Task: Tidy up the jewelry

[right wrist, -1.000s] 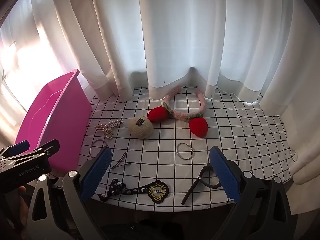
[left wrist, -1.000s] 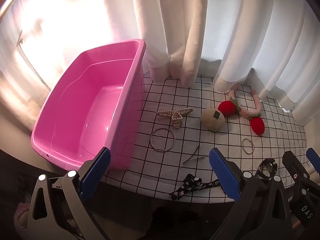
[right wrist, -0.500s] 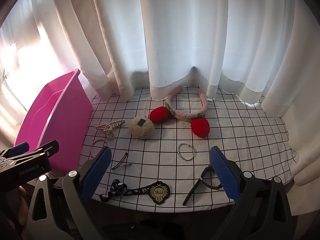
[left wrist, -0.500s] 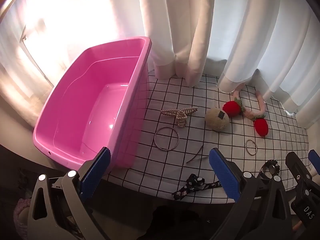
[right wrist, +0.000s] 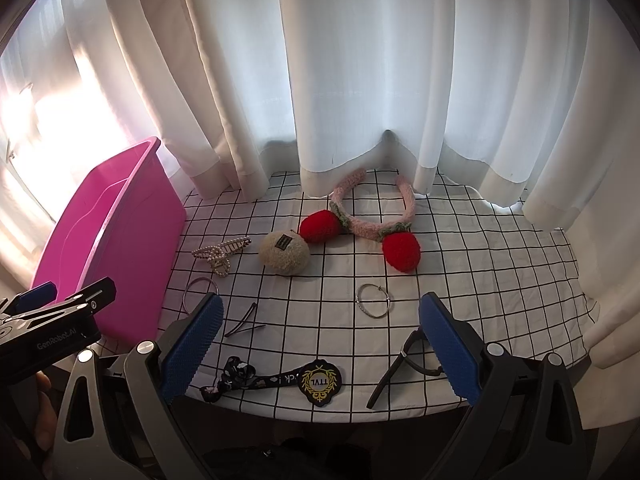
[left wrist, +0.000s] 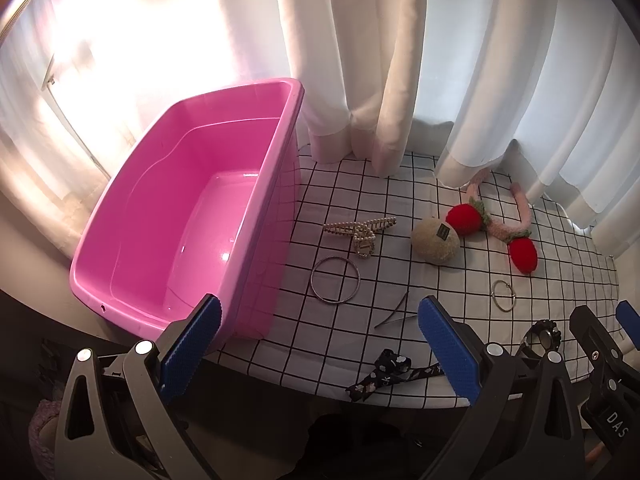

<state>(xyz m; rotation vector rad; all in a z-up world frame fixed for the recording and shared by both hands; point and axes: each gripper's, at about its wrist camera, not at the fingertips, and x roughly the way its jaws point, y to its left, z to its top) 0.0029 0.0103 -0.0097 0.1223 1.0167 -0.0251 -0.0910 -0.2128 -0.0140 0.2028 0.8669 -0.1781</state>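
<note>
From the left wrist, the left gripper [left wrist: 320, 344] gapes wide, holding nothing, beside the pink bin [left wrist: 192, 216]; its finger hides part of the black ribbon [left wrist: 384, 374]. From the right wrist, the right gripper [right wrist: 320, 344] is wide open and empty above the checked cloth [right wrist: 480, 264]; the bangle [right wrist: 199, 294] is half hidden, the headband's [right wrist: 370, 224] ends slip under the curtain [right wrist: 360, 80].

White curtains [right wrist: 360, 80] wall off the far edge; the pink bin [left wrist: 192, 216] blocks frame left. Bare checked cloth [right wrist: 500, 272] at right of the right-wrist view offers open passage.
</note>
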